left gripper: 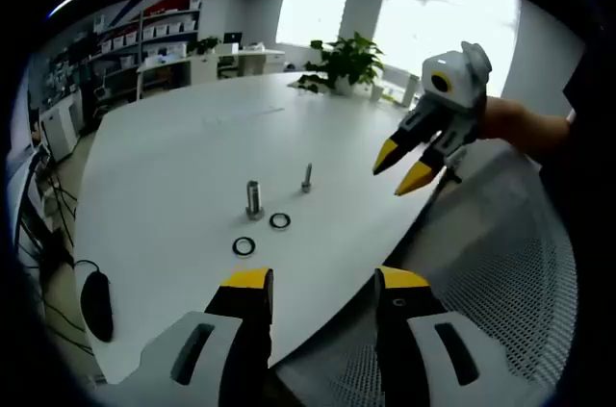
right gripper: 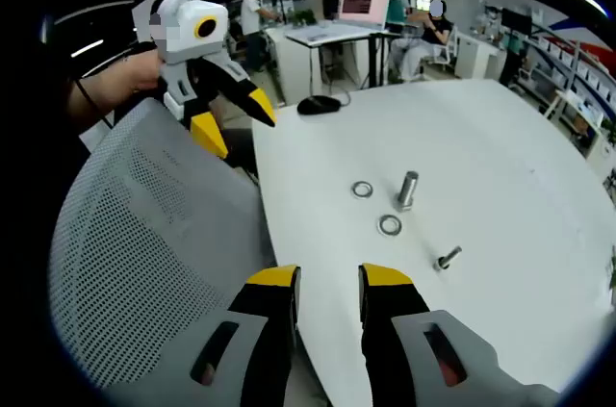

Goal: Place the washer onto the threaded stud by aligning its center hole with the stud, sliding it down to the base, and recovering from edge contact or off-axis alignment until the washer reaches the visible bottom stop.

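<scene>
While both jaws hover apart, washers (left gripper: 244, 246) lie ahead.

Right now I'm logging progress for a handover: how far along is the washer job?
Nothing looks done: both washers lie flat on the white table beside the upright stud. Nothing is in hand; the left gripper and right gripper are open and empty. Picking, aligning and seating are all left.

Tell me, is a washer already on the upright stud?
No, both washers lie flat on the table beside the stud.
</scene>
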`<act>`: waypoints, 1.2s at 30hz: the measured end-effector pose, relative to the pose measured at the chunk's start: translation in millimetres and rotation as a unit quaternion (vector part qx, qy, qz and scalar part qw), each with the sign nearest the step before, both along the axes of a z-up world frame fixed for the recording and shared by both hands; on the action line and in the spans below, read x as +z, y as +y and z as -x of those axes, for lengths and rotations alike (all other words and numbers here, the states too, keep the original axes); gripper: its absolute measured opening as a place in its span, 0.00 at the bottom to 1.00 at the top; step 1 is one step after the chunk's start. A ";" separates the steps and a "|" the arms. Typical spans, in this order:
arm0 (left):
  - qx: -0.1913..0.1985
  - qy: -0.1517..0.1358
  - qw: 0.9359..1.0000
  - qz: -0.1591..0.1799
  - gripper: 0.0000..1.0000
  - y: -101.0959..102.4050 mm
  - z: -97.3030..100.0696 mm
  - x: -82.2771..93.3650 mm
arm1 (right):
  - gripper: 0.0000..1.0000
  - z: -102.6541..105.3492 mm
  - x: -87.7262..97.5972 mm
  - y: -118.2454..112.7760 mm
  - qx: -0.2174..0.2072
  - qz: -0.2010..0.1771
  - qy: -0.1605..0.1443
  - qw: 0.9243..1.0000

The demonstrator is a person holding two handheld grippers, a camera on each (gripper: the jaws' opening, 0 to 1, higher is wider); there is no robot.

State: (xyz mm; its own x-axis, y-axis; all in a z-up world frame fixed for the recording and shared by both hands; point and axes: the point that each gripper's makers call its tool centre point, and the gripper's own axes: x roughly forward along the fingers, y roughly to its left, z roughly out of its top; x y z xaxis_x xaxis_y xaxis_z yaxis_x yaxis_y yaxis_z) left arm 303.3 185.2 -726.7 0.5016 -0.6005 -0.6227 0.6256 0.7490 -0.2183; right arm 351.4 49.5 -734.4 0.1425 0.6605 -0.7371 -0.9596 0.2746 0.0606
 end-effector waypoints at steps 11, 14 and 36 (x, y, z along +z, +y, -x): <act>0.134 0.007 0.983 0.123 0.37 12.9 5.6 5.1 | 0.26 -15.1 1.5 17.5 0.047 0.038 -0.016 0.998; 0.140 0.005 0.984 0.115 0.37 14.5 4.7 3.1 | 0.26 -18.7 5.6 23.7 0.064 0.048 -0.023 0.997; 0.184 0.031 0.968 0.165 0.31 -13.4 0.5 0.6 | 0.27 -63.8 -37.7 40.5 0.120 0.123 -0.006 0.985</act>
